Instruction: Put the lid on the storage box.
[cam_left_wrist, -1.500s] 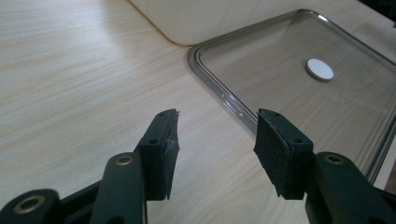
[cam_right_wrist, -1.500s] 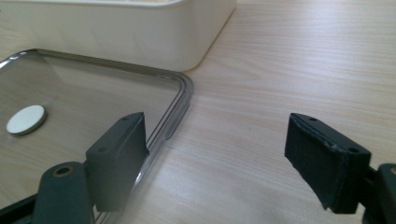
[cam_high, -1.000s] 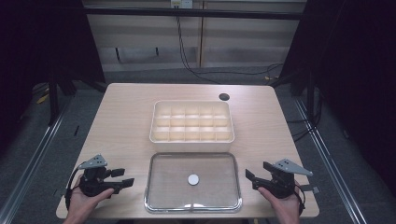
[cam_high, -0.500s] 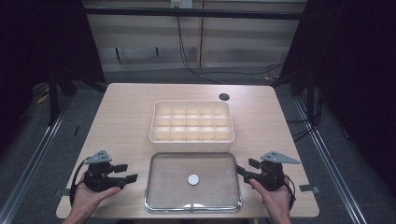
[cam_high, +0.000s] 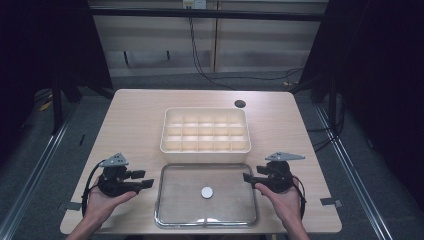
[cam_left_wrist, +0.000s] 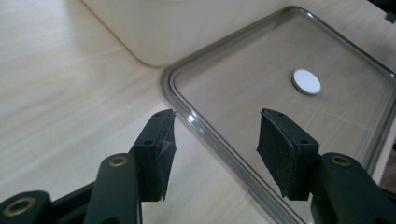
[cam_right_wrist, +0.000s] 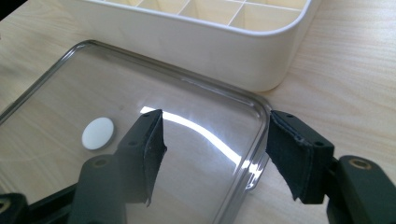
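A clear lid (cam_high: 180, 192) lies flat near the table's front edge, with a small white disc (cam_high: 207, 192) at its middle. My left gripper (cam_high: 145, 179) is at the lid's left rim and my right gripper (cam_high: 248, 178) at its right rim, each held in a hand. In the left gripper view the jaws (cam_left_wrist: 215, 140) have just been closing; the lid's rim (cam_left_wrist: 205, 128) runs between them and the pads stand clear of it. In the right gripper view the jaws (cam_right_wrist: 212, 144), narrowed within the last second, straddle the lid's corner (cam_right_wrist: 254, 135) without pressing on it.
A cream box (cam_high: 205, 146) with several compartments stands right behind the lid. A dark round hole (cam_high: 240, 104) sits in the tabletop at the back right. Bare wood lies to either side of the box and lid.
Both hands have moved inward from the table's sides to the lid's left and right rims. Both pairs of jaws stand narrower than before. The lid and box have not moved.
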